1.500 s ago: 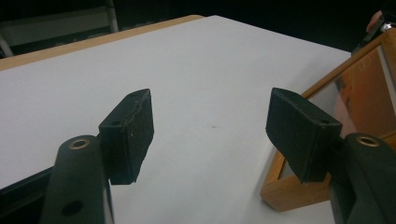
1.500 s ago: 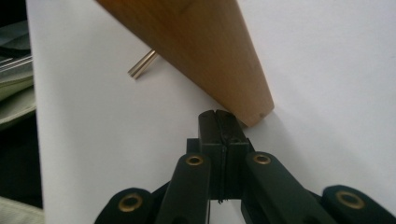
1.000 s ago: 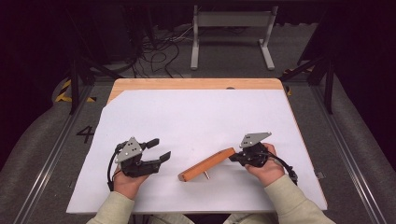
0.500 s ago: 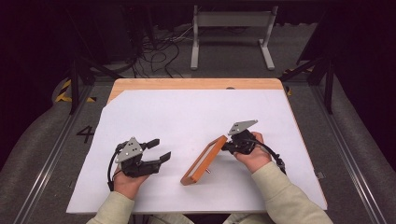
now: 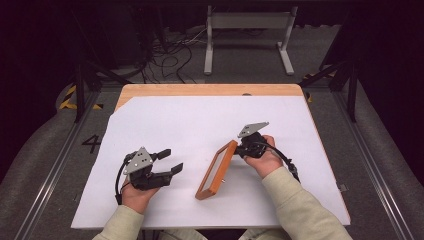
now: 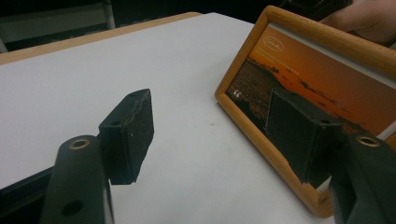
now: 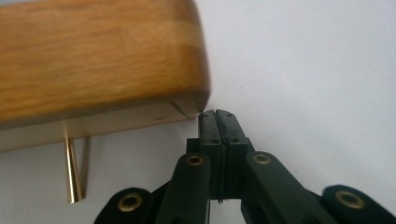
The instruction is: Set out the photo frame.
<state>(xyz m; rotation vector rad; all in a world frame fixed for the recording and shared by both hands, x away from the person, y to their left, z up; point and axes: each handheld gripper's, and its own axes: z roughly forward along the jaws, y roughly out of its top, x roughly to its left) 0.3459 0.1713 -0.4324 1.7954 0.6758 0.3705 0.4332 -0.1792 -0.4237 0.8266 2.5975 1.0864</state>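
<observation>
One wooden picture frame (image 5: 216, 170), tilted up on its long edge at table centre-front, sunset print facing 9 o'clock; one brass pin (image 7: 72, 170) at its back, tip on the white table (image 5: 200, 120); two grippers: right gripper (image 5: 245, 146) at frame's 1 o'clock corner, jaws pressed together, tips touching wood; left gripper (image 5: 170, 161) at frame's 9 o'clock, jaws wide apart, holding nothing.
</observation>
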